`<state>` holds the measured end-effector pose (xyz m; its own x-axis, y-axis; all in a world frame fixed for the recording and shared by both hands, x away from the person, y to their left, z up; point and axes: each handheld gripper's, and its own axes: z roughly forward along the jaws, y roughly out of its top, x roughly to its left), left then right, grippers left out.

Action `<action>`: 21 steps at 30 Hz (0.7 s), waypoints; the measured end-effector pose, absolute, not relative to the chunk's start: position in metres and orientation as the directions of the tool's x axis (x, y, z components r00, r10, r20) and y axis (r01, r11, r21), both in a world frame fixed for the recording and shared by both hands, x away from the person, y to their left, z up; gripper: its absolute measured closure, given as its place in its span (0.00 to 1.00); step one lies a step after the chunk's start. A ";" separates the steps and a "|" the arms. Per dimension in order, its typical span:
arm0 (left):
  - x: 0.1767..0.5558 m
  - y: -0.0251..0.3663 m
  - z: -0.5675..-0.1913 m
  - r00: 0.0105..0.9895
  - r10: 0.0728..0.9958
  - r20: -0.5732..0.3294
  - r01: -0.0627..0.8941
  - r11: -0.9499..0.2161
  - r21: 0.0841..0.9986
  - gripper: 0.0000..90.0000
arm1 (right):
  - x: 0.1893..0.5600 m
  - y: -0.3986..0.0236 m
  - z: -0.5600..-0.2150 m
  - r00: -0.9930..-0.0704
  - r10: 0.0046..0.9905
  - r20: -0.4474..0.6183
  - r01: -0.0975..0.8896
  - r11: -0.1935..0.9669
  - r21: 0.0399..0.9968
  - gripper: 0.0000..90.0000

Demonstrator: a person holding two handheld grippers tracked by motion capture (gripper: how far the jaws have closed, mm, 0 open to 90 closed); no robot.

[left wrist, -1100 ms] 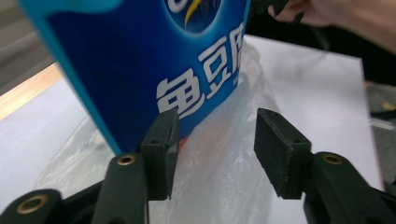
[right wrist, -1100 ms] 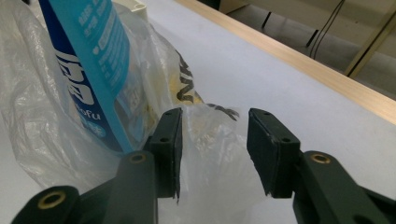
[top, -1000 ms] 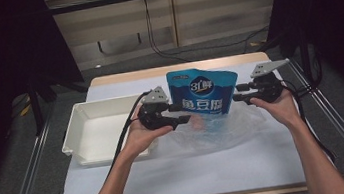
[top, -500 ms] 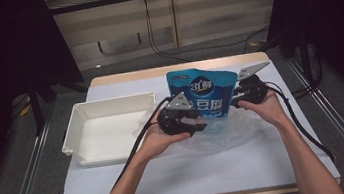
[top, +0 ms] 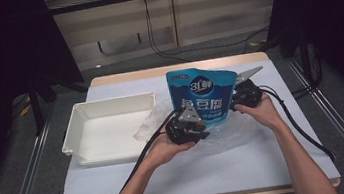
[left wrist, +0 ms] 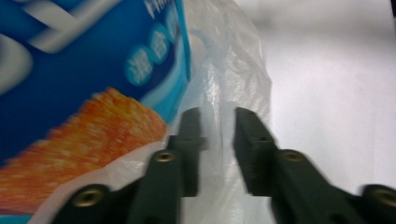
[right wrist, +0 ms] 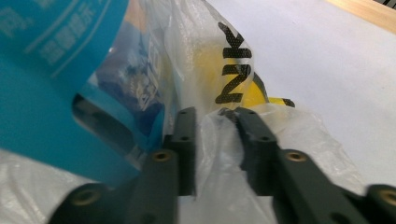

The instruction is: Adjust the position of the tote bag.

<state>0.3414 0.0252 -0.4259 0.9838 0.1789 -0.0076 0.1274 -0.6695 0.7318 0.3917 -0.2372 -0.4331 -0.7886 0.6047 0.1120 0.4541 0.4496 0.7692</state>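
Blue pouch (top: 202,97) is standing upright in the middle of the table (top: 121,184), with its bottom part sitting down inside a clear plastic bag (top: 225,133) that's crumpled around its base. So my read is that the bagging is about halfway: the pouch is partly in, but most of it still sticks up above the film, and the bag isn't pulled up around it yet.

Left gripper (top: 195,130) is at the pouch's lower left. In the left gripper view its jaws sit narrow with a fold of the clear film (left wrist: 217,116) running between them, so it looks pinched on the bag edge, though there's a small gap showing. Right gripper (top: 239,99) is at the pouch's right side, and in the right gripper view its jaws are likewise narrow, with bunched film (right wrist: 217,135) between them. Something yellow with black lettering (right wrist: 236,79) shows through the plastic there; can't tell what it is.

White tray (top: 72,140) sits just left of the bag with nothing in it.

What's left, I'd guess: draw the bag up over the pouch.
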 end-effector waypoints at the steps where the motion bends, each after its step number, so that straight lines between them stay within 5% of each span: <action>1: 0.342 0.024 -0.428 0.986 0.167 -0.011 0.122 -0.672 0.730 0.89 | 0.392 -0.237 -0.433 -0.789 0.604 0.113 0.456 0.453 0.766 0.86; 4: 0.342 0.024 -0.429 0.987 0.156 -0.035 0.133 -0.681 0.720 1.00 | 0.391 -0.236 -0.435 -0.786 0.609 0.108 0.460 0.458 0.760 0.95; 21: 0.310 0.037 -0.434 0.996 0.037 -0.081 0.083 -0.718 0.691 1.00 | 0.422 -0.243 -0.458 -0.692 0.706 0.151 0.551 0.381 0.742 1.00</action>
